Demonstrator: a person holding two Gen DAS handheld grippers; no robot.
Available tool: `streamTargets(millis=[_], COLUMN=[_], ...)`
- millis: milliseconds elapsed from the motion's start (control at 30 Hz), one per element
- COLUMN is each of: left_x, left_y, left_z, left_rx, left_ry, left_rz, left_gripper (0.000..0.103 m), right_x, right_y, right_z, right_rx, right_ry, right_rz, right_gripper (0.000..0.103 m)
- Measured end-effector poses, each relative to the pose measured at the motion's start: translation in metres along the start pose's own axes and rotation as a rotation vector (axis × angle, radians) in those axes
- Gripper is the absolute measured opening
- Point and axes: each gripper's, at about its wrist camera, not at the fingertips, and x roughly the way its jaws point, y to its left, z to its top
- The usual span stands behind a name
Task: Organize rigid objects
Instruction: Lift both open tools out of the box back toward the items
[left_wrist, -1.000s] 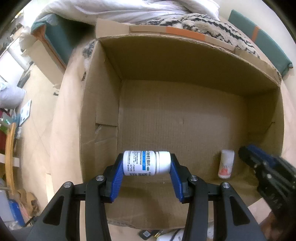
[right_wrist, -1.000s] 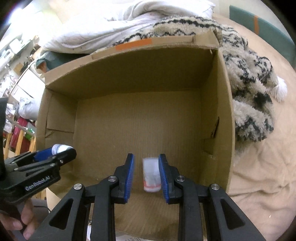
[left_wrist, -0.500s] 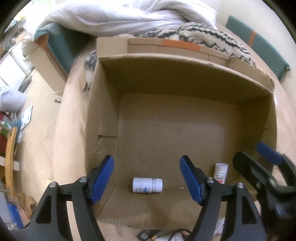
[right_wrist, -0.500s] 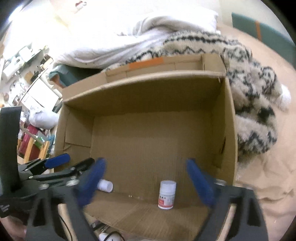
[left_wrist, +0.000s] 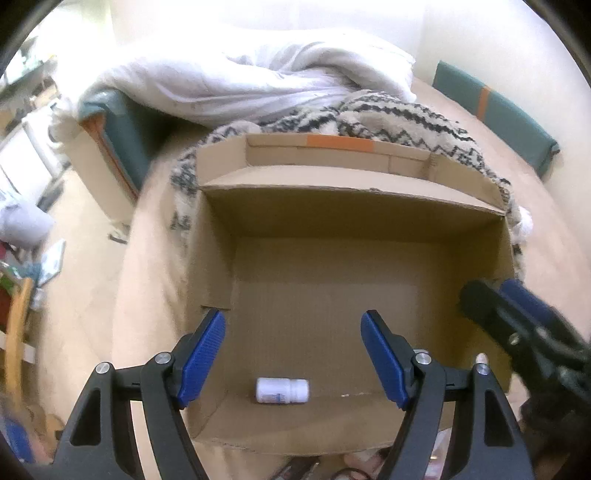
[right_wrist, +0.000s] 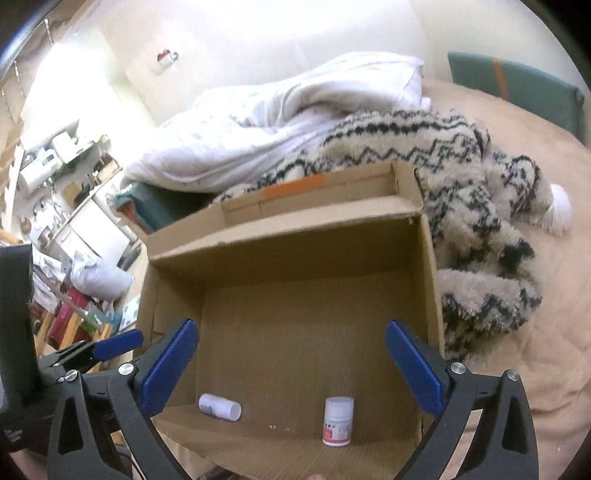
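Observation:
An open cardboard box (left_wrist: 354, 206) (right_wrist: 288, 236) sits on a beige bed. A white pill bottle with a blue label (left_wrist: 282, 390) lies on its side on the box floor near the front; it also shows in the right wrist view (right_wrist: 219, 406). A second white bottle with a red label (right_wrist: 337, 421) stands upright at the front right of the box floor. My left gripper (left_wrist: 293, 354) is open and empty, above the lying bottle. My right gripper (right_wrist: 291, 365) is open and empty, above the upright bottle. The right gripper also shows at the right edge of the left wrist view (left_wrist: 517, 325).
A white duvet (left_wrist: 258, 81) (right_wrist: 280, 118) and a black-and-cream patterned fuzzy blanket (right_wrist: 480, 192) lie behind and to the right of the box. A teal headboard or cushion (left_wrist: 495, 114) stands at the far right. Cluttered floor and furniture (right_wrist: 66, 206) lie to the left.
Both grippers opened and let go of their bottles inside the box, then pulled back and up. The blue-label bottle now lies on the box floor; the red-label one stands upright.

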Motion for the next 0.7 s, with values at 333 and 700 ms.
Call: streamTargets(millis=[333, 700], left_x=[-0.029, -0.052], left_y=[0.018, 0.053], left_z=[-0.007, -0.045], left_rx=[-0.019, -0.029], left_ry=[-0.024, 0.013], left_rz=[0.03, 0.045], left_gripper=[0.074, 0.074], right_x=[-0.032, -0.067], right_y=[-0.008, -0.002], right_z=[-0.003, -0.03], right_rx=[0.046, 0.0], right_ry=[-0.011, 0.025], right_rz=[-0.02, -0.037], right_gripper=[0.103, 0.103])
